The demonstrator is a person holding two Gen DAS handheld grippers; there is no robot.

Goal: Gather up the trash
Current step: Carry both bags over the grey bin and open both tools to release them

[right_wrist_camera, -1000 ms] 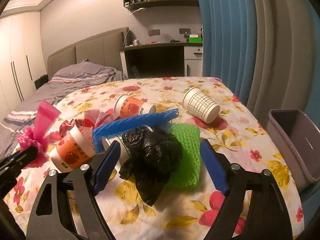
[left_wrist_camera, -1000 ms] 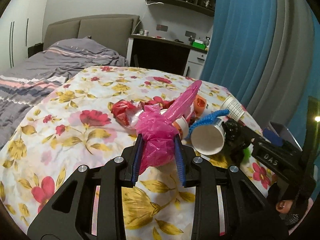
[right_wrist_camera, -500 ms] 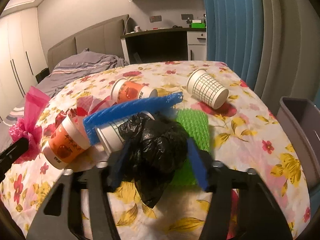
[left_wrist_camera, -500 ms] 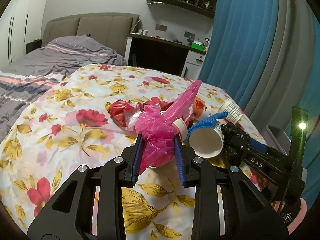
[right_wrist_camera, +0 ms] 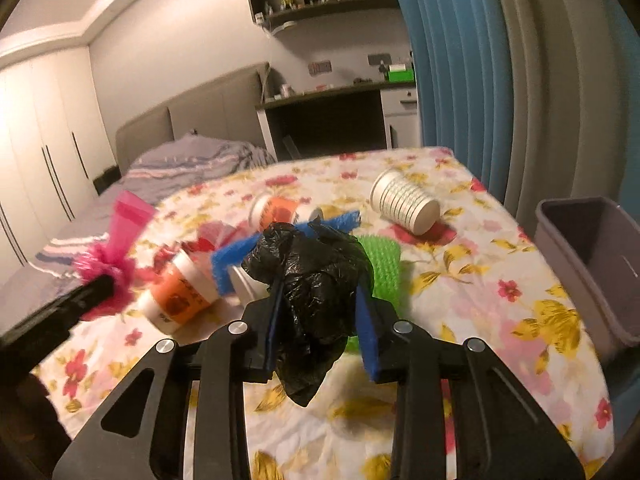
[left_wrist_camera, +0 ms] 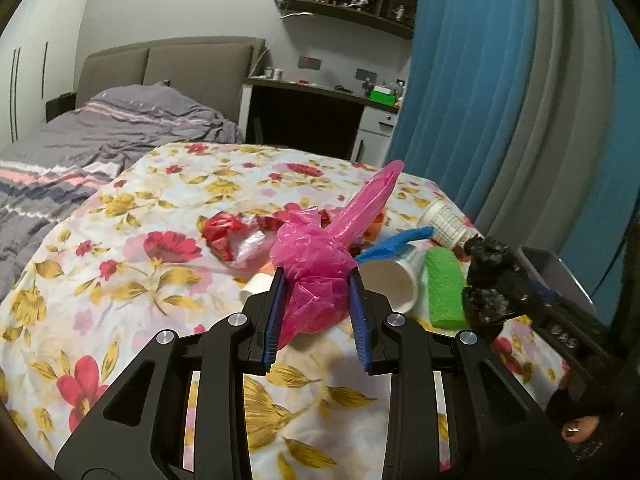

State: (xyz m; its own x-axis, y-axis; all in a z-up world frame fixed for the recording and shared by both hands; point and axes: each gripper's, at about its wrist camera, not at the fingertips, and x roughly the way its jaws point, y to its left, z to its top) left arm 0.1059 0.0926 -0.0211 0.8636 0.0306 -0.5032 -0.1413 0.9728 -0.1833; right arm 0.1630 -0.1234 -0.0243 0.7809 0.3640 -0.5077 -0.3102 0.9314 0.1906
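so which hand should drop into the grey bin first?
Right, probably. The right gripper is shut on the black bag, having just closed, with the grey bin beside it. The left gripper holds the pink bag farther away.

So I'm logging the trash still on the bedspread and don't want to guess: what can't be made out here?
- Inside of the grey bin: right wrist view, floor cut by the picture edge.
- Cup under the blue foam strip: left wrist view, body hidden by the pink bag.
- Print on the orange cup: right wrist view, blurred.
- Green sponge: partly behind the black bag.
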